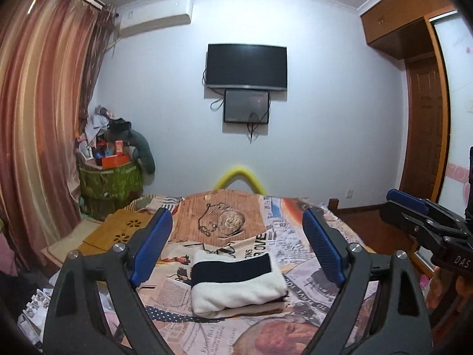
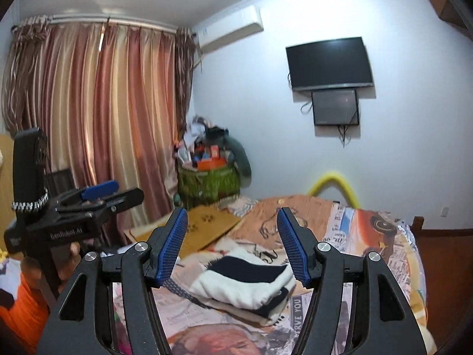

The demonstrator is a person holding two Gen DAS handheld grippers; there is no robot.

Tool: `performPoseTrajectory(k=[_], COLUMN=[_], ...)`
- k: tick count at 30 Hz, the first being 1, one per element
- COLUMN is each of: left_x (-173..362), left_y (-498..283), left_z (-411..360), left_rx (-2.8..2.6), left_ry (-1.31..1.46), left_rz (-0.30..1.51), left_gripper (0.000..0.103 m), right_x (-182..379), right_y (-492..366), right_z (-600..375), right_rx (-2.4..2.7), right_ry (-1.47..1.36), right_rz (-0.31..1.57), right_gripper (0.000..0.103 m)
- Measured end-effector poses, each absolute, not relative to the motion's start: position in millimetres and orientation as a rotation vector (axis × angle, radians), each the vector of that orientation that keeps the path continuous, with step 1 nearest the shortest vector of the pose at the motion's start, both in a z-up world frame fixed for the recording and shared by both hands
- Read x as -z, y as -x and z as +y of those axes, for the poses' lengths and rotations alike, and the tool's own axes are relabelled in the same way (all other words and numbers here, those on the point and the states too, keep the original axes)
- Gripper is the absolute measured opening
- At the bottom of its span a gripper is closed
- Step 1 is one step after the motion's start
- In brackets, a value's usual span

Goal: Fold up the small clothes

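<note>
Both of my grippers hang above the bed (image 1: pixel 301 269) with nothing between their blue pads: the left gripper (image 1: pixel 236 245) spread wide, the right gripper (image 2: pixel 233 245) parted less far. Below them the folded white garment with a dark band (image 1: pixel 236 284) lies flat on the newspaper-print bedspread, touched by neither. Beyond, a dark television (image 1: pixel 246 66) hangs on the far wall.

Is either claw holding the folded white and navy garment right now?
No: the folded garment lies on the bed cover, and both the left claw and right claw stand open above it with nothing between their pads.
</note>
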State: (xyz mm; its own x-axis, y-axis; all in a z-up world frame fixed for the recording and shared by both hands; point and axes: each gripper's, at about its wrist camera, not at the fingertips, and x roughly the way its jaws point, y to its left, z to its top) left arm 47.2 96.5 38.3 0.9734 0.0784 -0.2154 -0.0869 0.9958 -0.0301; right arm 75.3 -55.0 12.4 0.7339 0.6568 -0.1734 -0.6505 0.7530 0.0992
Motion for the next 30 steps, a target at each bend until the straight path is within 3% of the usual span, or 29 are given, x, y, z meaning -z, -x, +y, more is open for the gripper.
performPoseTrajectory(k=[3, 6, 7, 13, 30], left_x=[-40, -42, -42, -41, -31], left_y=[-33, -23, -20, -18, -24], left_z=[89, 82, 80, 77, 81], left_rx=[-0.093, -0.093, -0.095, -0.091, -0.096], left_ry=[0.046, 0.054, 0.056, 0.051, 0.087], left_rz=[0.196, 0.181, 0.175, 0.177, 0.21], left_gripper=[0.095, 0.103, 0.103, 0.103, 0.103], right_x=[-11, -8, -7, -8, -2], right_y=[-71, -70, -70, -66, -60], right_z=[-58, -58, -58, -61, -66], right_rx=[-0.688, -0.649, -0.633, -0.594, -0.58], right_ry=[-0.038, -0.024, -0.02, -0.012, -0.008], right_rz=[0.193, 0.188, 0.186, 0.176, 0.175], right_gripper=[0.063, 0.079, 0.085, 0.1, 0.102])
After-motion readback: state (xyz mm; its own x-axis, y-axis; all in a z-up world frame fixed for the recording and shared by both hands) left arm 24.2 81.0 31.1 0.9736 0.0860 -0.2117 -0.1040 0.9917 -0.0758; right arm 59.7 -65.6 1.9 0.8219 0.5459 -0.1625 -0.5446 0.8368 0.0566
